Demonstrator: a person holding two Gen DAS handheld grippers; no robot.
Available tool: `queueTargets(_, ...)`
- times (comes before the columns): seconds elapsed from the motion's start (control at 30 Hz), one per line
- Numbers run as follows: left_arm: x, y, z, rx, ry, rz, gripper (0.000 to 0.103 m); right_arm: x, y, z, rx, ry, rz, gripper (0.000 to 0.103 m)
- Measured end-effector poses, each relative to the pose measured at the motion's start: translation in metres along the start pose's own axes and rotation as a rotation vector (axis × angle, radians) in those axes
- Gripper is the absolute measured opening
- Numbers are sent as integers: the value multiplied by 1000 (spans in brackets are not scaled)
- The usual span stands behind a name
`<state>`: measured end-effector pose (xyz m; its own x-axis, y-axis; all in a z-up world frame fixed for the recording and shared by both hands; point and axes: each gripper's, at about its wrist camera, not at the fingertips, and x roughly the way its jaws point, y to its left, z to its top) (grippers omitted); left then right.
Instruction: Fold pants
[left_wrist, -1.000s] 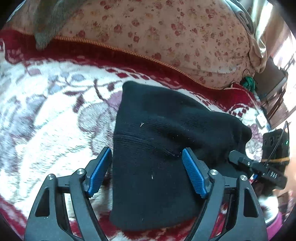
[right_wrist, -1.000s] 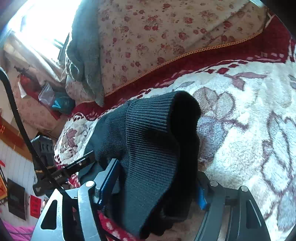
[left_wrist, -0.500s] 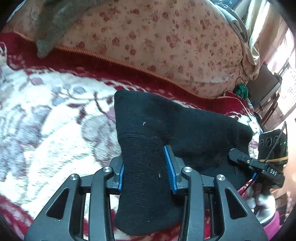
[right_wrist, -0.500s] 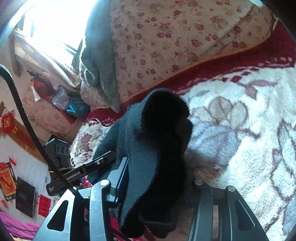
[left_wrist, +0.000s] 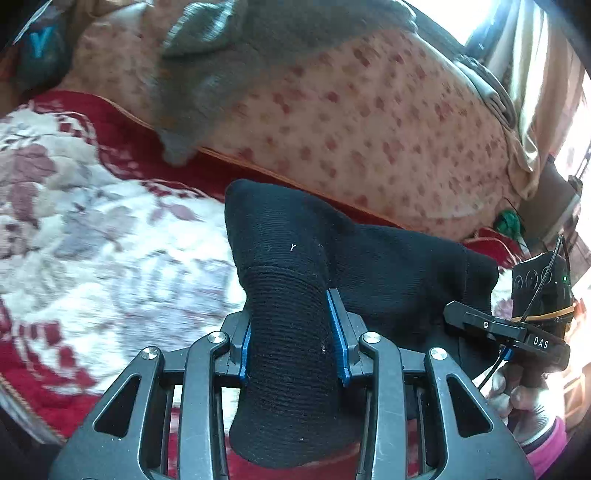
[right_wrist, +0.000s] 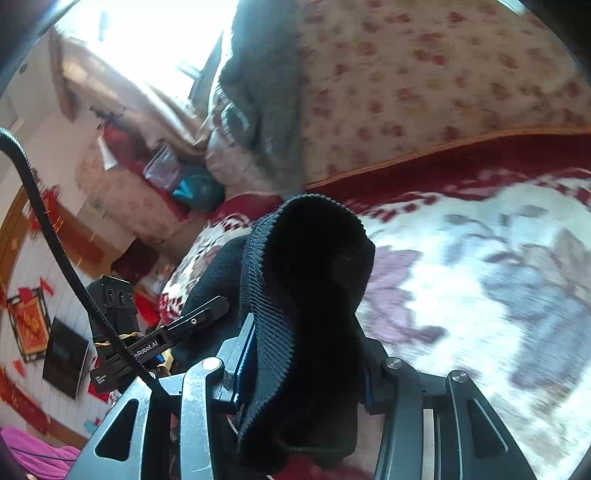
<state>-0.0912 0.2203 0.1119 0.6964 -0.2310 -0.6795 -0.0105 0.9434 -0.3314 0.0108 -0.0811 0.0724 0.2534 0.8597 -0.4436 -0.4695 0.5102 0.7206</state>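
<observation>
Black knit pants (left_wrist: 369, 258) lie on a red and white floral blanket (left_wrist: 92, 258) and are pulled up off it at two places. My left gripper (left_wrist: 293, 339) is shut on their ribbed band, which bunches between the blue pads. In the right wrist view my right gripper (right_wrist: 299, 365) is shut on another ribbed fold of the pants (right_wrist: 310, 266), which stands up in front of the lens. Only the left blue pad (right_wrist: 245, 354) shows there; the cloth hides the other. Each gripper appears at the side of the other's view.
A large floral-print quilt bundle (left_wrist: 369, 110) with a grey cloth (left_wrist: 229, 66) draped over it lies behind the pants. A person's hand (left_wrist: 517, 398) holds the right gripper's handle. Furniture and a bright window stand beyond the bed's edge.
Both grippers closed on the ribbed cloth, the left one from wide open around it. Both then rose and lifted the pants' near edge off the blanket.
</observation>
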Motion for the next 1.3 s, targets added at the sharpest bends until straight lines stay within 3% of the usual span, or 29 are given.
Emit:
queueTargets(0.4, -27, 75, -4, -89, -24, 108, 33, 92, 44, 17, -42, 116, 58, 44)
queueTargets(0.73, -16, 114, -14, -159, -1, 156, 33, 153, 49, 16, -45, 196, 31, 43)
queueTargets(1.0, -9, 115, -19, -146, 3, 182, 34, 168, 34, 15, -56, 236, -98, 48)
queueTargets(1.2, -3, 122, -20, -186, 26, 198, 47, 166, 30, 17, -71, 238, -151, 59)
queueTargets(1.3, -3, 124, -20, -200, 34, 207, 53, 163, 31, 18, -75, 240, -156, 59)
